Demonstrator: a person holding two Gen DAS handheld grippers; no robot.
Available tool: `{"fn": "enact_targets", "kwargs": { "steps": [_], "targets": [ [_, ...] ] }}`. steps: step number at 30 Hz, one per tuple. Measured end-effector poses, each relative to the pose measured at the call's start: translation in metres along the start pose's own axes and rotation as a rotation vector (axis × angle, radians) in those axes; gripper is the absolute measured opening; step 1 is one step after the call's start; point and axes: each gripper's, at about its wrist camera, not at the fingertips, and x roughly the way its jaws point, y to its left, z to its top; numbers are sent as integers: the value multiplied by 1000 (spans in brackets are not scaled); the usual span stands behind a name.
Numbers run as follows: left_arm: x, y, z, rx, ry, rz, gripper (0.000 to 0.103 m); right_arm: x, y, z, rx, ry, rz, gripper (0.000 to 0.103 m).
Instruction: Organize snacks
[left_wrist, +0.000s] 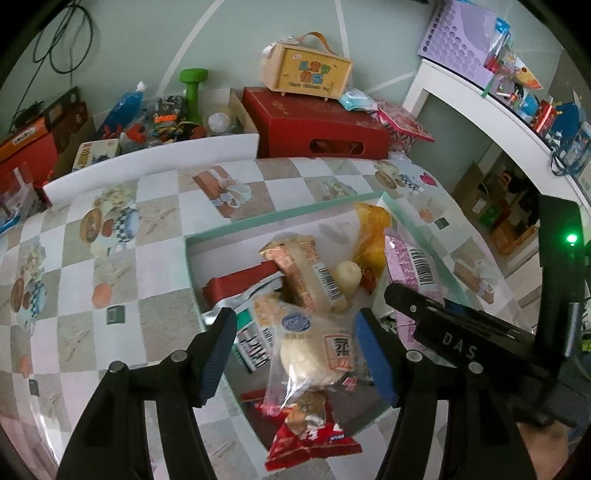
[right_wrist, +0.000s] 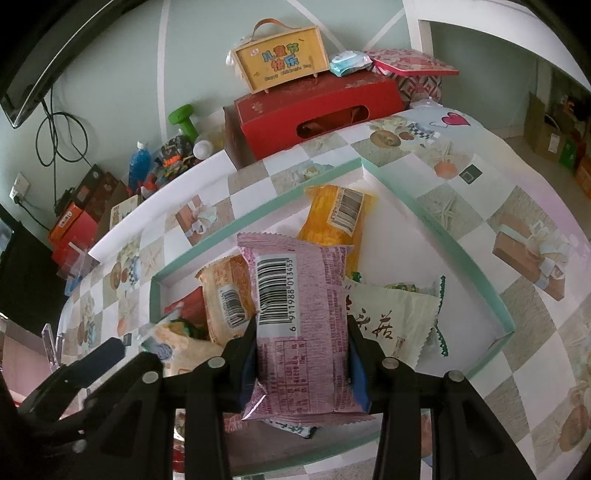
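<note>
Right tongs (right_wrist: 303, 354) clamped on the pink pack (right_wrist: 299, 317) above the tray (right_wrist: 436, 229); left tongs (left_wrist: 295, 347) apart around the bun (left_wrist: 310, 354), seemingly untouched; the slick wrapper could slide free or knock neighbouring snacks askew

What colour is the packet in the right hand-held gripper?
Pink packet, barcode on it; right wrist view shows it best.

surface cover (left_wrist: 155, 258): lying flat, showing a checked, printed pattern
red box (left_wrist: 317, 125): sitting beyond the far edge
yellow case (left_wrist: 312, 72): standing on the red box
green dumbbell (left_wrist: 194, 92): standing upright left of the red box
purple basket (left_wrist: 458, 33): sitting on the white shelf (left_wrist: 491, 110)
</note>
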Motion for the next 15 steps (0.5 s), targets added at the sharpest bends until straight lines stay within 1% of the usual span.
{"fn": "enact_targets", "kwargs": {
  "steps": [1,2,3,4,5,6,7,9,10,11,12,14,15],
  "targets": [
    [-3,4,-1,-9,-1,10,68,0,1,0,-2,1,0,45],
    [-5,7,-3,-16,-1,21,71,0,2,0,-4,2,2,47],
    [-7,11,-5,-24,-1,37,79,0,2,-1,-4,2,4,48],
    [-9,17,-7,-32,-2,57,82,-1,3,-1,-5,1,8,54],
    [-11,23,-8,-41,-3,76,86,-1,4,-1,-5,0,14,64],
    [-13,28,-11,-52,-2,94,88,-3,6,-2,-11,-2,16,67],
    [-15,35,-13,-66,0,114,89,-3,7,-3,-21,-1,15,69],
    [-20,50,-20,-102,-1,153,92,-6,12,-5,-46,3,4,71],
    [-22,56,-23,-117,-4,166,94,-7,15,-7,-57,5,-3,75],
    [-25,64,-27,-138,-11,183,99,-9,18,-9,-69,6,-9,80],
    [-28,69,-31,-150,-18,198,102,-10,20,-11,-80,6,-10,82],
    [-34,77,-40,-162,-27,245,102,-14,25,-17,-108,12,-14,89],
    [-36,80,-43,-161,-25,268,102,-15,28,-20,-120,14,-18,92]
  ]
}}
